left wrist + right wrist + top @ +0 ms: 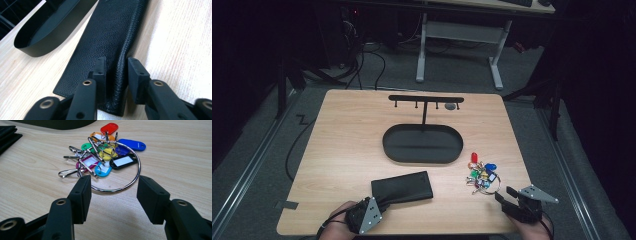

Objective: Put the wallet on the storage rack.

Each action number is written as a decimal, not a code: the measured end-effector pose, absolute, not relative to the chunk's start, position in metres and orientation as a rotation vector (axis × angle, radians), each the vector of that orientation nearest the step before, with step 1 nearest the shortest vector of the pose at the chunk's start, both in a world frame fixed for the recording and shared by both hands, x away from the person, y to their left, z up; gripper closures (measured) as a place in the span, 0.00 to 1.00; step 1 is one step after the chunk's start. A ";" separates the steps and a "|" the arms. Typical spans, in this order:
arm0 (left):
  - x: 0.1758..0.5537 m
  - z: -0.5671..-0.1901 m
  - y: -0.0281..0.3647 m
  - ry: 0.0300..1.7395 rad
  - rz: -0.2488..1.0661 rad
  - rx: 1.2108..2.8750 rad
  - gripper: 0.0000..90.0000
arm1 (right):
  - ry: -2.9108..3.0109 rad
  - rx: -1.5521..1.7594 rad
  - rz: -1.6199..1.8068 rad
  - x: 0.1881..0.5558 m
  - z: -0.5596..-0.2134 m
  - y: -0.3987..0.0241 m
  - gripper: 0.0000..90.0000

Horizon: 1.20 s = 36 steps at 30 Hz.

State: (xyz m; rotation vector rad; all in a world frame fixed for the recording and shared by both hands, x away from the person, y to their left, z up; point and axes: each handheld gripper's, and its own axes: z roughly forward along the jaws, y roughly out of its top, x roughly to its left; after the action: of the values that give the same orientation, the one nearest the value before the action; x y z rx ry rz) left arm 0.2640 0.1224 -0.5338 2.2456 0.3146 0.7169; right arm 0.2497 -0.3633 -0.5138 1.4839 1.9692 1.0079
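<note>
While the left gripper (115, 66) pinches the black grained-leather wallet's (107, 37) edge | right gripper (113, 192) gapes before the steel ring of coloured key tags (110, 157) | next, likely: lift wallet.

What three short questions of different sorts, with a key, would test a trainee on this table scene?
1. True or false: the left gripper has its jaws on either side of an edge of the black leather wallet.
2. Which thing lies just ahead of the right gripper? A) a metal ring of coloured key tags B) a mug C) a pen
3. Fill in: behind the wallet stands a black oval ____ with a hook rack rising from it.

Key: 1 true; 2 A; 3 tray.
</note>
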 end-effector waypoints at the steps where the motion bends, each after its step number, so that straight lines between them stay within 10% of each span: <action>1: 0.264 -0.533 0.122 0.314 0.721 2.245 0.81 | 1.966 1.489 1.009 0.250 -0.514 -0.363 0.51; 36: 0.260 -0.485 0.155 0.610 0.492 1.907 0.90 | 1.978 1.492 1.010 0.251 -0.516 -0.362 0.51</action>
State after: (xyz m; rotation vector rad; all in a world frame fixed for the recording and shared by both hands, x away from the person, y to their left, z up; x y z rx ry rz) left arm 0.2601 0.1546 -0.4847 1.9066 0.6104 0.4919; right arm 0.2512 -0.3625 -0.5156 1.4919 1.9783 1.0096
